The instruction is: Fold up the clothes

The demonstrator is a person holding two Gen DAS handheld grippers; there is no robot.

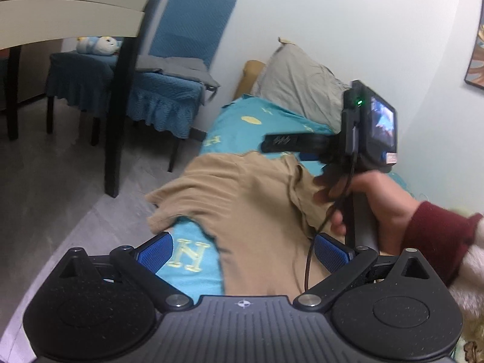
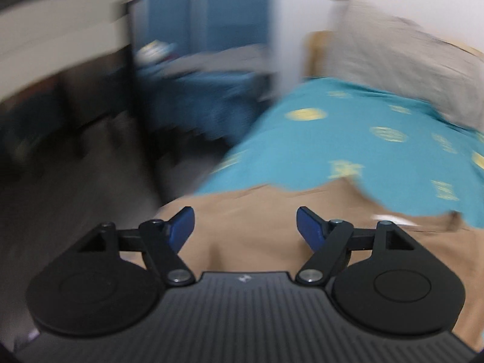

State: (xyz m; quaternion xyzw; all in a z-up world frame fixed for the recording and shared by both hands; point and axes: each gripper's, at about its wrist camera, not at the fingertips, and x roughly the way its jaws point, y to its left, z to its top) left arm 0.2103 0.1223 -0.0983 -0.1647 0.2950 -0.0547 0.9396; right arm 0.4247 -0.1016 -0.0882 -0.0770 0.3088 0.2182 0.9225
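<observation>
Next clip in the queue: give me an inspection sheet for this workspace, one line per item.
Surface: bed with teal patterned cover, pillow at its head.
Job's things: tan garment spread rumpled across the bed, one edge over the side.
Clutter: nothing seen on the bed.
Grippers: left gripper open, empty above the garment; right gripper open, nothing between its pads, held by a hand.
Cables: black cable hanging from the right gripper.
Surroundings: blue-covered chairs, table, plush toy, wall picture.
</observation>
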